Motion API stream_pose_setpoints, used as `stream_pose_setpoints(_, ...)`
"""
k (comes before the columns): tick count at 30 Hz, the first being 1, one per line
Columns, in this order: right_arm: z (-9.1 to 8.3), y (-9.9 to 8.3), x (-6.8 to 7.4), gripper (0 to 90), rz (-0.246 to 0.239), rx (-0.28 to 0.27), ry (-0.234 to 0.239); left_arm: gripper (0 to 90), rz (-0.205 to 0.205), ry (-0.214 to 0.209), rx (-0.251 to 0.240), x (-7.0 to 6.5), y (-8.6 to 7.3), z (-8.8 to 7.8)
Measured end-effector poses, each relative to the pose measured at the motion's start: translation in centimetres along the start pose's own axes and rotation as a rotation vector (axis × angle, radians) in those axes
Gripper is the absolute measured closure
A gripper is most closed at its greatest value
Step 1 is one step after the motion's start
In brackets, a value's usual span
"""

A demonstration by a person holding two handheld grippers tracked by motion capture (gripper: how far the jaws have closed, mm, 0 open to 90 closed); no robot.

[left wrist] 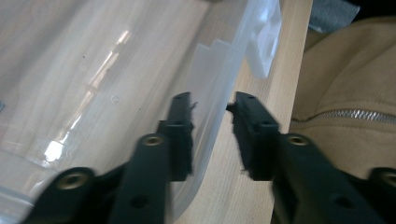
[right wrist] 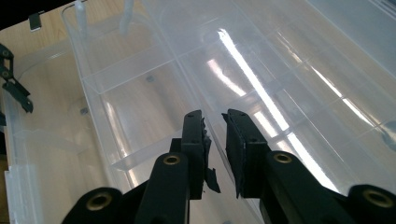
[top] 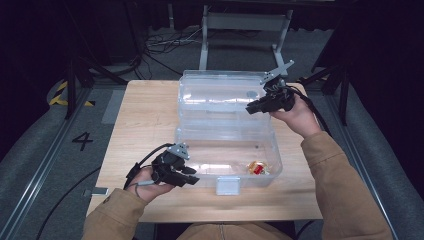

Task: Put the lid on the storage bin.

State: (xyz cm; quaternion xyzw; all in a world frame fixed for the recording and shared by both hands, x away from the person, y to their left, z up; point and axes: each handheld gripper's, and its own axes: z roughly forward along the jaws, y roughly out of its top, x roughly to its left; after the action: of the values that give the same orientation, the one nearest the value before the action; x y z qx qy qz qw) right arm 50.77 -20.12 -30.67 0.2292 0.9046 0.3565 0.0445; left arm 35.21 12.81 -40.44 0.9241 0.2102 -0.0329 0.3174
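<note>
Left black two-jaw gripper [top: 192, 175] low, jaws parted. Right black two-jaw gripper [top: 250, 108] raised, jaws slightly apart. Tan-sleeved forearms [top: 345, 185] extended.

This looks like a lab or recording studio rather than a home. A small wooden desk [top: 145, 115] stands alone on grey floor [top: 30, 145] marked with a painted number 4 [top: 82, 140] and yellow-black hazard tape [top: 60, 92], ringed by black curtains [top: 30, 40]. Loose cables [top: 165, 45] trail behind it near a grey metal frame [top: 245, 22], and dark stand legs [top: 80, 70] flank the sides.
</note>
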Motion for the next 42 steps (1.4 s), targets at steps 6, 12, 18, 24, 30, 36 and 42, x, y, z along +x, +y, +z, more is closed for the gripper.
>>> stream_pose_setpoints(6,0.0,0.0,0.1,77.7,0.017,-0.002,0.004,75.3,0.002,-0.015,0.003,0.3,-0.2,0.2)
stream_pose_setpoints(12,-0.2,-0.1,0.6,78.0,0.014,-0.005,0.002,75.2,-0.006,-0.028,0.0,0.6,-0.4,0.7)
stream_pose_setpoints(18,-0.6,-0.3,1.3,78.2,0.009,-0.01,0.001,75.2,-0.001,-0.027,0.007,0.7,-0.5,1.1)
stream_pose_setpoints(24,-1.0,-0.7,1.9,78.6,-0.009,-0.02,-0.001,75.3,0.001,-0.017,0.01,0.6,-0.4,1.1)
stream_pose_setpoints(30,-1.3,-0.9,2.5,78.9,-0.02,-0.027,0.001,75.3,0.002,-0.015,0.009,0.6,-0.5,1.1)
stream_pose_setpoints(36,-1.6,-1.2,3.1,79.3,-0.036,-0.032,0.001,75.3,0.004,-0.015,0.006,0.6,-0.5,1.1)
stream_pose_setpoints(42,-1.8,-1.5,3.7,79.7,-0.051,-0.035,0.003,75.3,0.003,-0.016,-0.001,0.6,-0.6,1.1)
